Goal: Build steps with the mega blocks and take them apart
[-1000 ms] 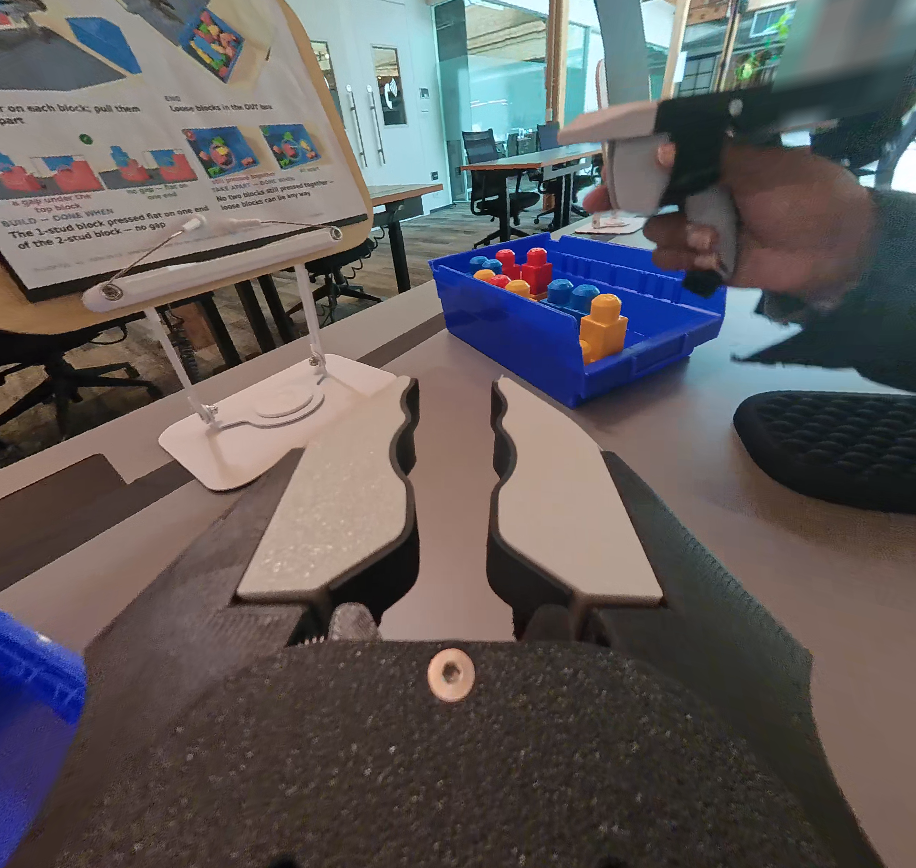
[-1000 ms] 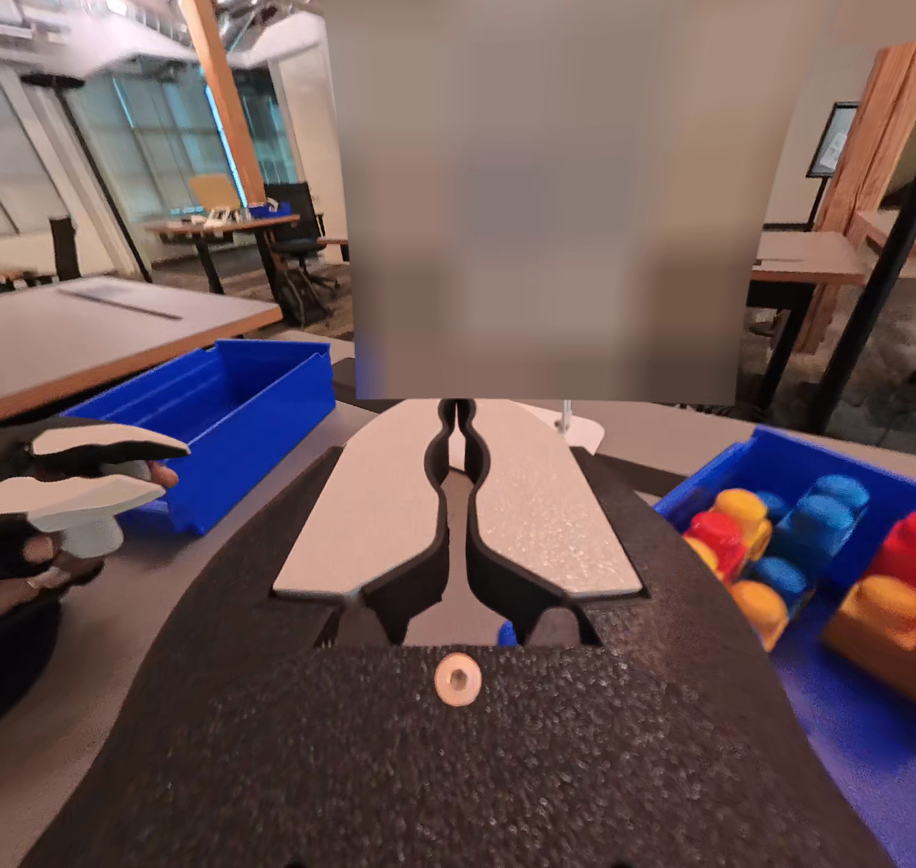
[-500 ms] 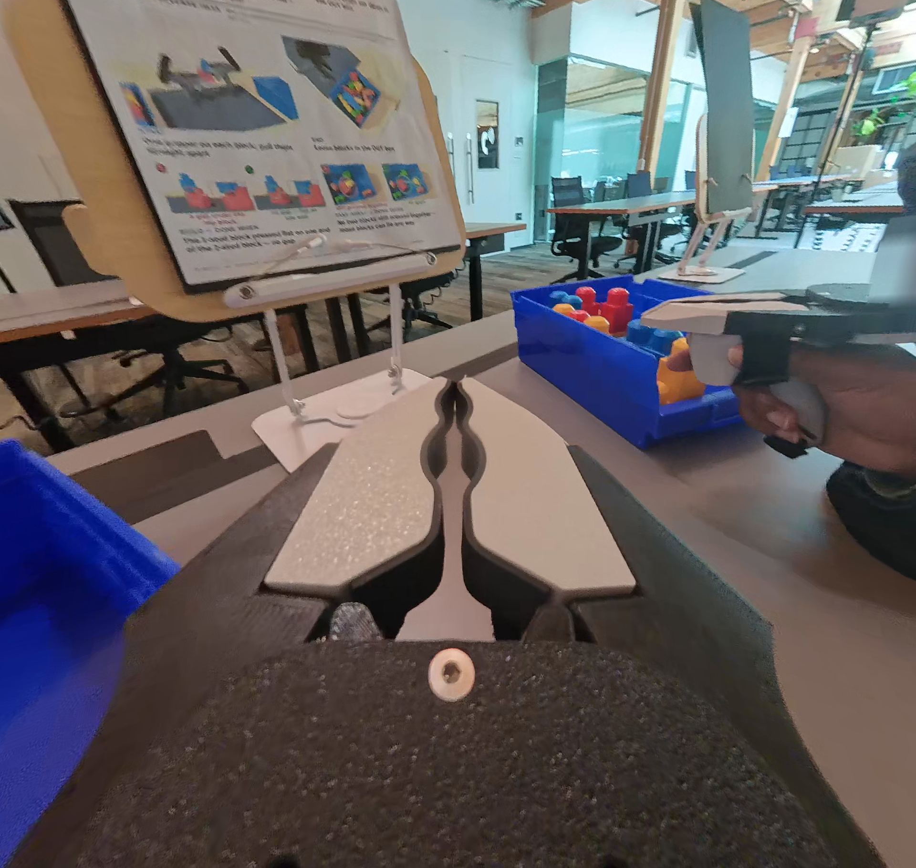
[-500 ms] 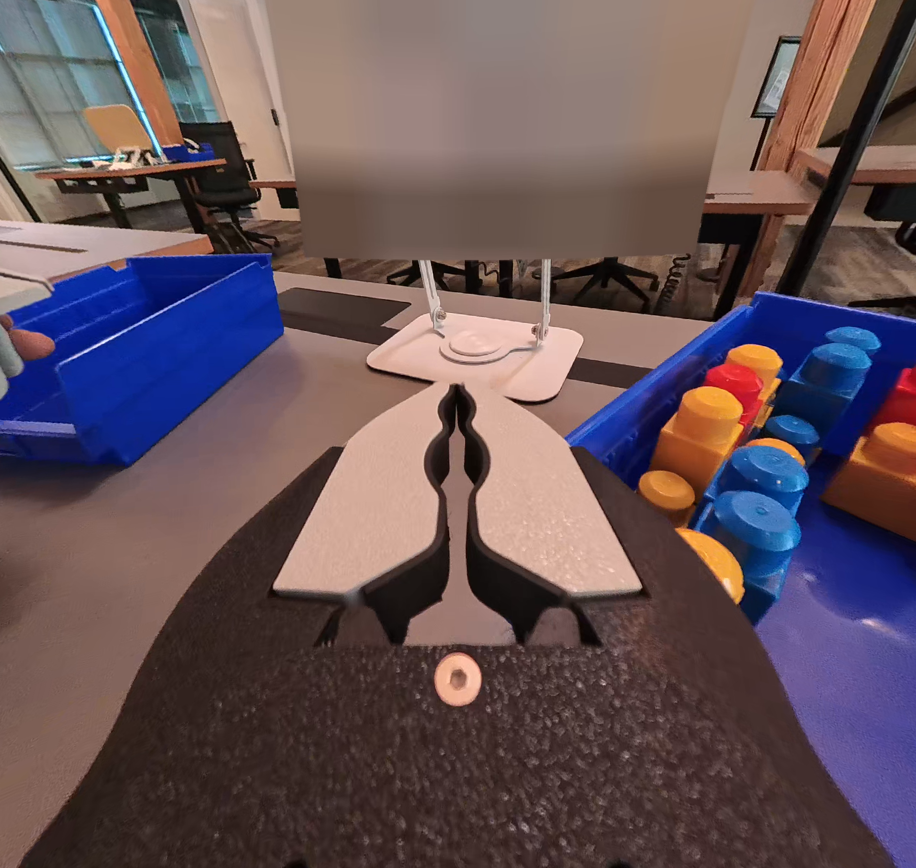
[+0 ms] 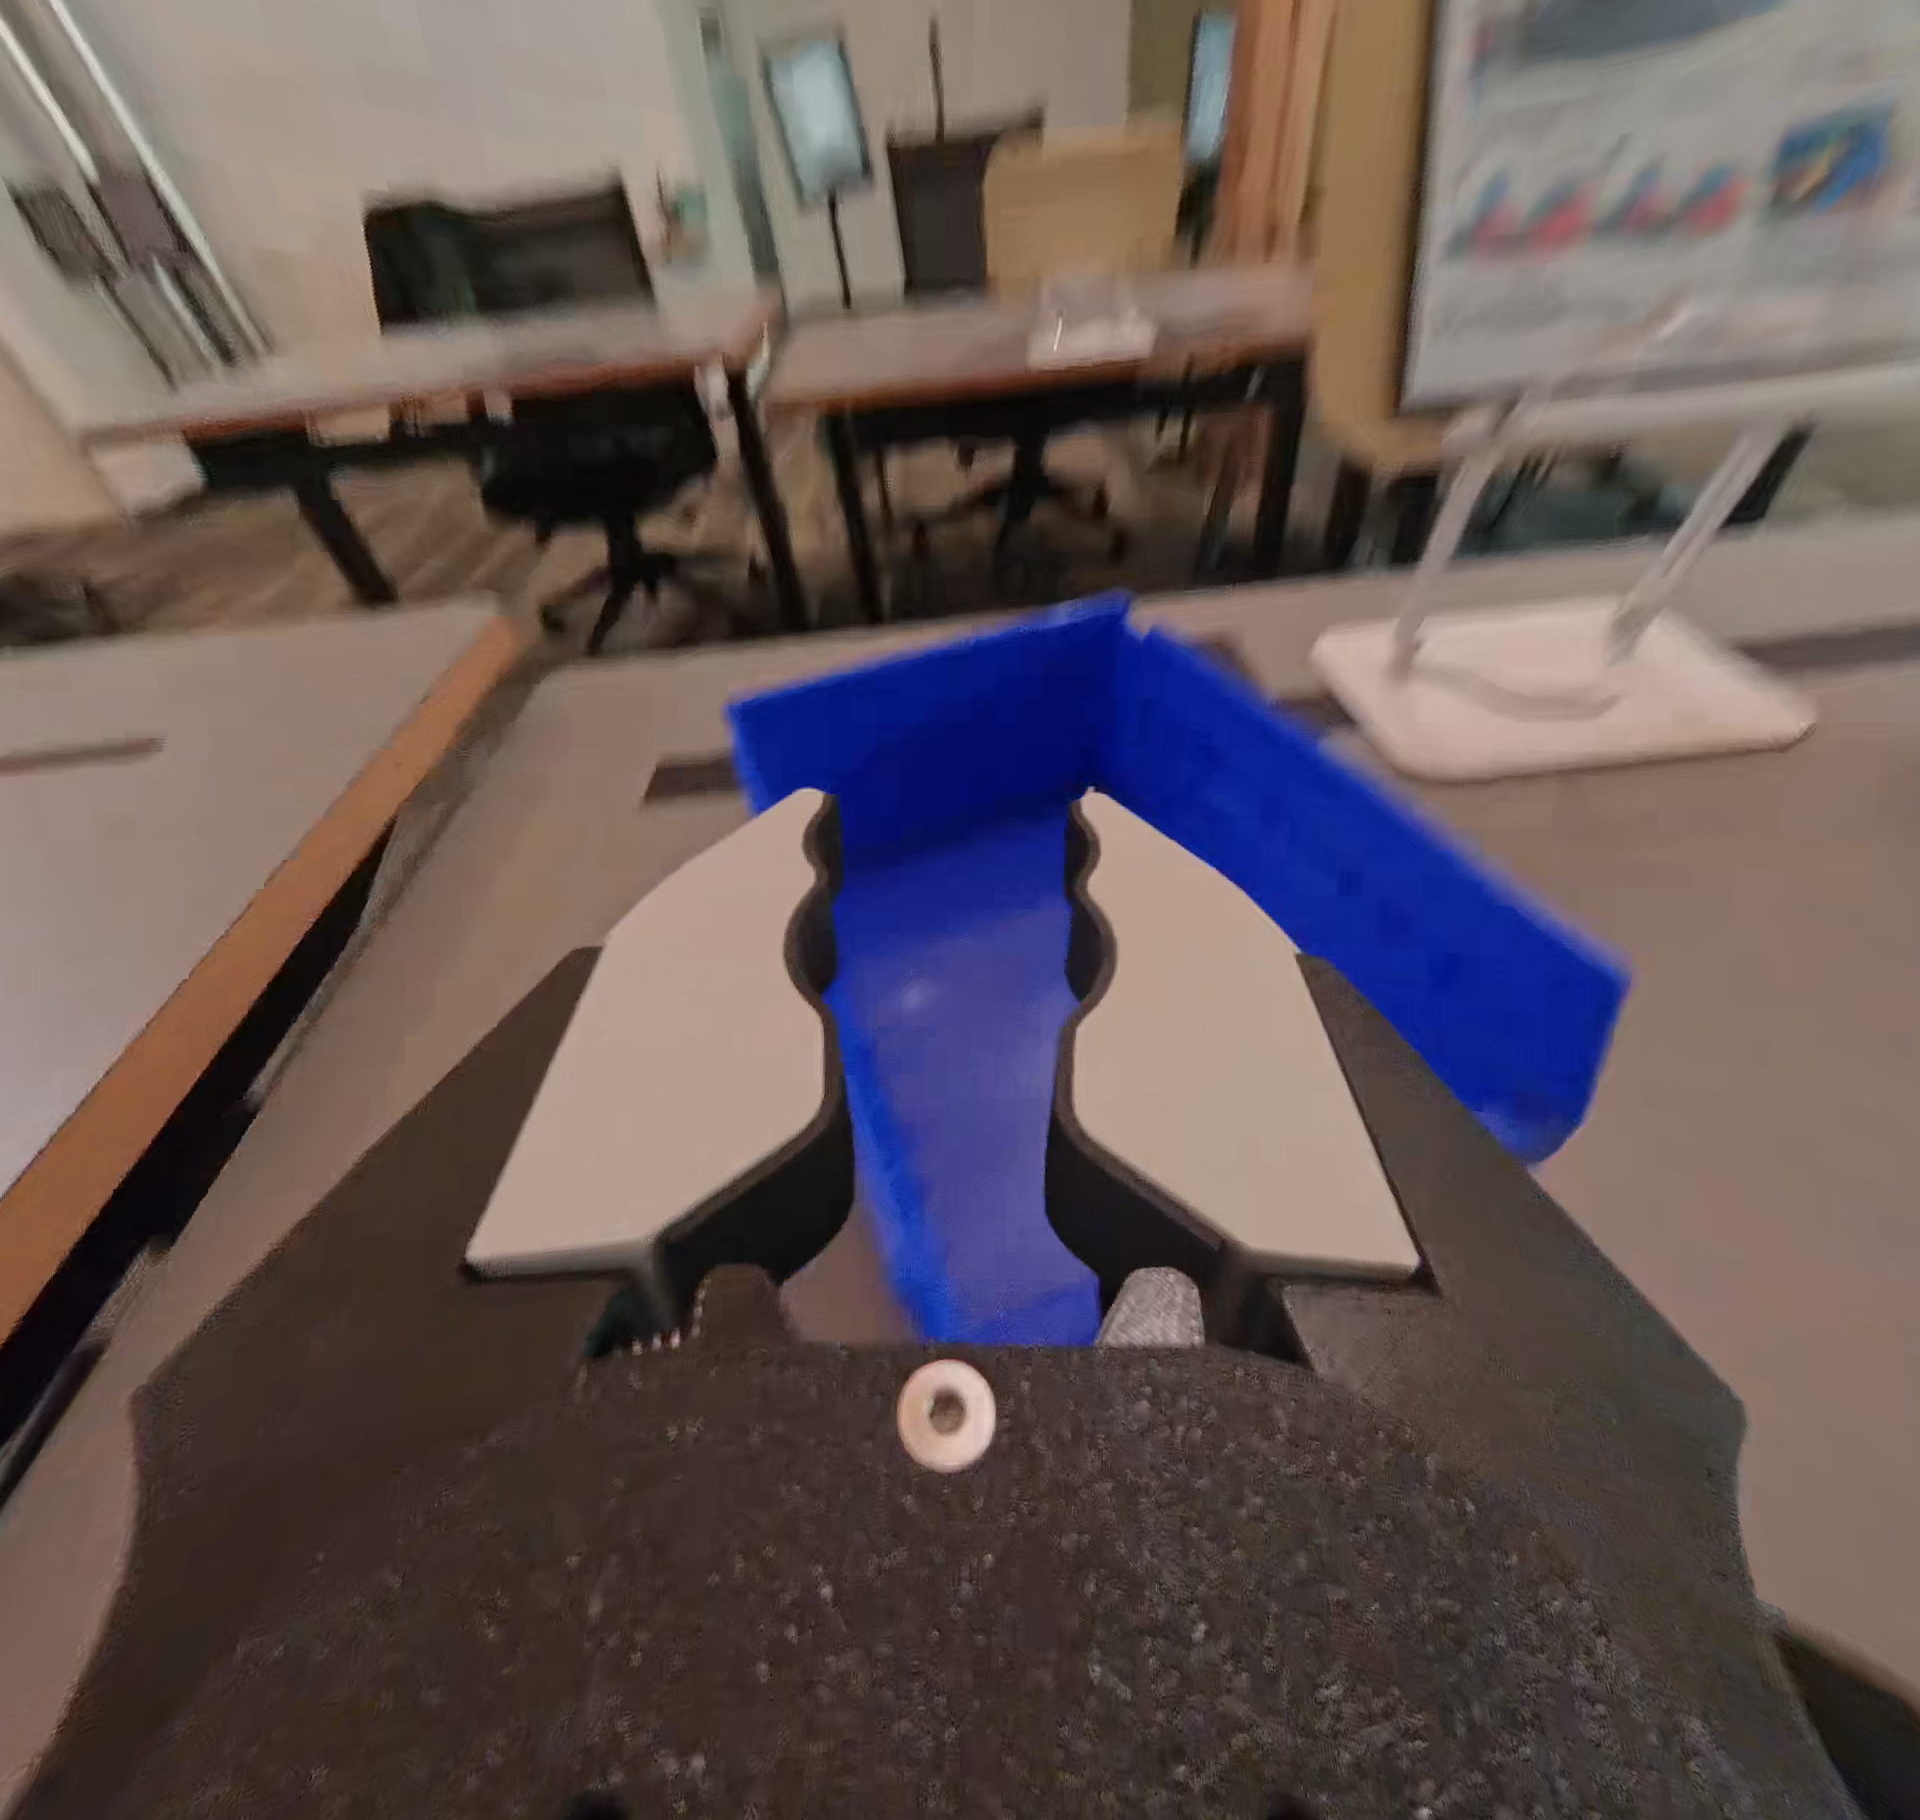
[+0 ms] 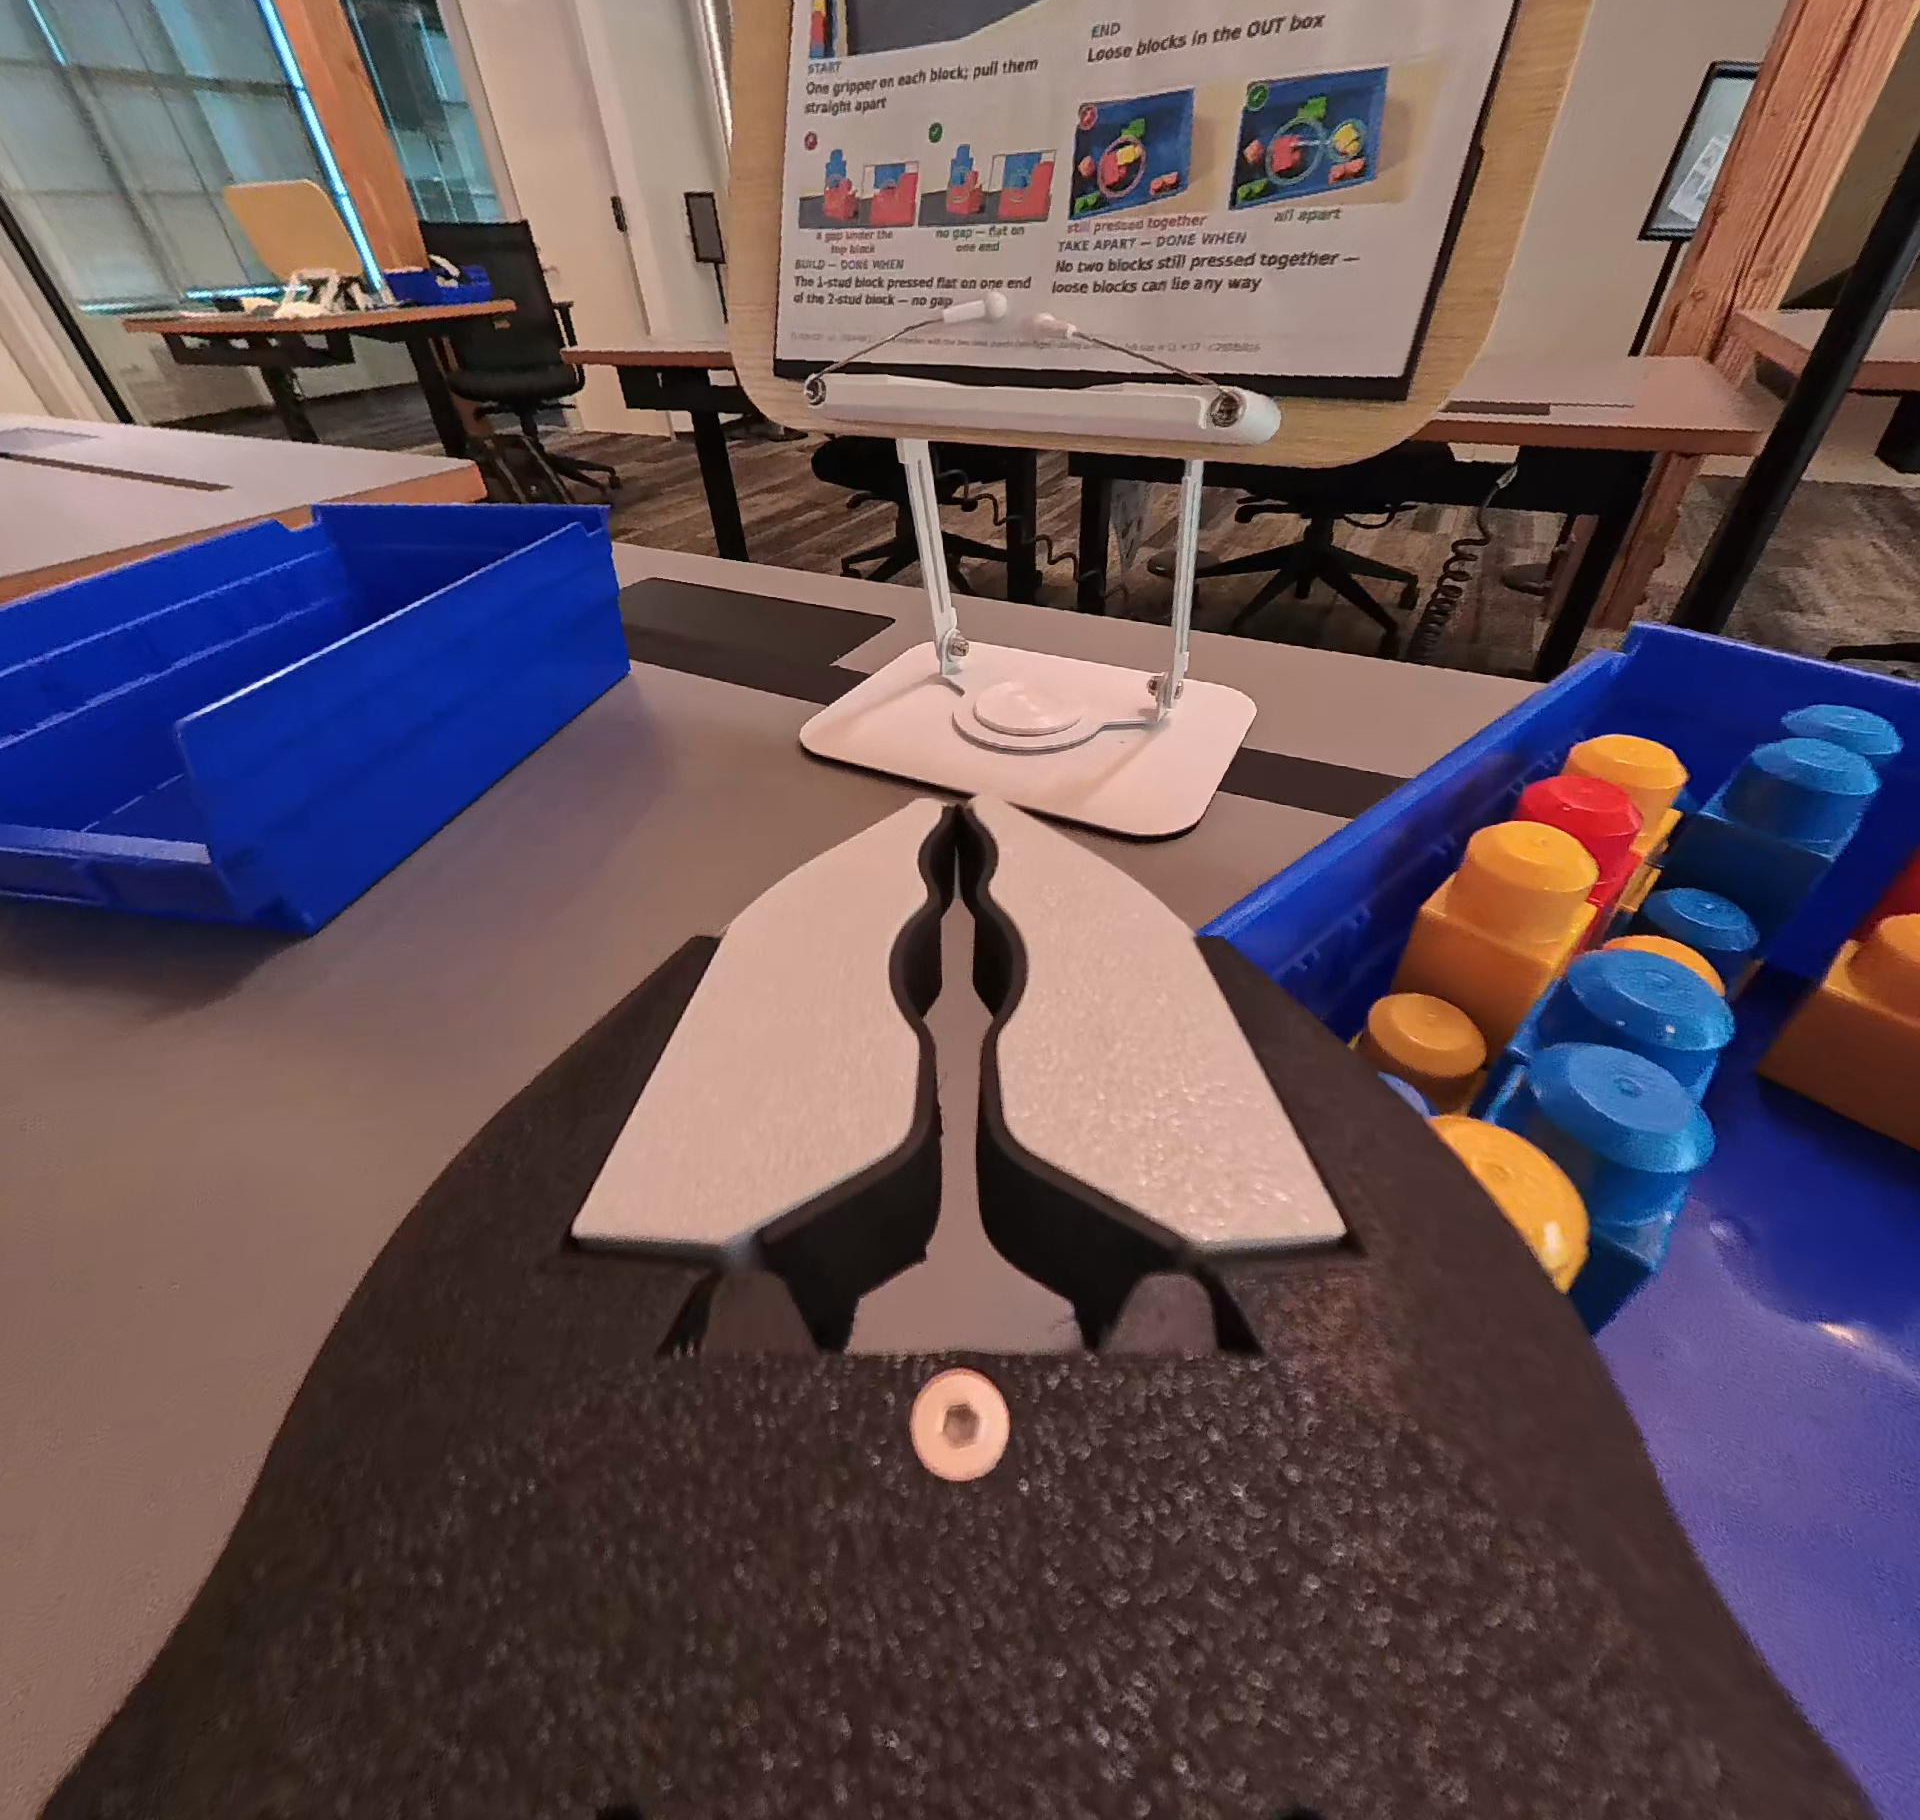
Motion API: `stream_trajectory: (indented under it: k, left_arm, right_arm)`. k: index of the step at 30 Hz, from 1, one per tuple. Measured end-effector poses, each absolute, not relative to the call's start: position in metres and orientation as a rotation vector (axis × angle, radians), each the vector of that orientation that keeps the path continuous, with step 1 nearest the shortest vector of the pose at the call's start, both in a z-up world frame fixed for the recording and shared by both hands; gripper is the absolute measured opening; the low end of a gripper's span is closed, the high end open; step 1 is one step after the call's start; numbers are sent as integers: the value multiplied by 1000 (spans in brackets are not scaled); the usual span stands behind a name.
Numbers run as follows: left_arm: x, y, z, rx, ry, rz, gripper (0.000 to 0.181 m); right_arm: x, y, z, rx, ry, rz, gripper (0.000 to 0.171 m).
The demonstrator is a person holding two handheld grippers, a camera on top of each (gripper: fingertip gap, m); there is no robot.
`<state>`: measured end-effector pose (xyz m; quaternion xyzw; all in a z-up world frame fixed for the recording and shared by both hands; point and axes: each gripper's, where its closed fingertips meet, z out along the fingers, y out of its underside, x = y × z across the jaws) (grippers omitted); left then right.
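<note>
In the left wrist view, which is motion-blurred, my left gripper (image 5: 951, 814) is open and empty, pointing into an empty blue bin (image 5: 1309, 856) whose floor shows between the fingers. In the right wrist view, my right gripper (image 6: 956, 820) is shut and empty above the grey table. Just to its right stands a blue bin (image 6: 1382, 835) holding several mega blocks: an orange block (image 6: 1507, 923), blue blocks (image 6: 1621, 1116) and a red block (image 6: 1579, 814). The empty blue bin (image 6: 312, 700) lies at the left of this view. No block is held.
A white stand (image 6: 1029, 747) carries an instruction board (image 6: 1122, 139) at the back of the table between the two bins; its base also shows in the left wrist view (image 5: 1558, 710). Office desks and chairs stand beyond the table edge. The tips of one gripper are about 45 centimetres away from the tips of the other.
My left gripper has swung left from the stand to the empty bin and opened. My right gripper stayed shut, and the board's lower part now shows in its view.
</note>
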<state>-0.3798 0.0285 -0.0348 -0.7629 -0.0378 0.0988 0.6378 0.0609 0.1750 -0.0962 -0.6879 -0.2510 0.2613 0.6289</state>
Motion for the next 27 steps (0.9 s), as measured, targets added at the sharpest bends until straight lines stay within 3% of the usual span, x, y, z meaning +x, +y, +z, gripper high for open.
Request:
stream_trajectory:
  k: [4, 10, 13, 14, 17, 27]
  left_arm:
    - [-406, 9, -89, -1983, -111, 196, 60]
    - [-394, 4, -152, -2049, -161, 177, 57]
    - [-400, 14, -172, -2083, -180, 250, 40]
    - [-401, 17, -175, -2098, -176, 255, 23]
    - [-411, 21, -174, -2112, -233, 270, 6]
    - [-382, 21, -134, -1934, -254, 131, 4]
  right_arm:
    - [56, 172, -98, -1585, -605, 608, 0]
    - [56, 172, -101, -1599, -606, 625, 0]
    - [54, 170, -103, -1605, -617, 628, 0]
    - [54, 170, -103, -1603, -620, 623, 0]
    - [55, 170, -100, -1597, -619, 622, 0]
    - [56, 169, -97, -1596, -618, 643, 0]
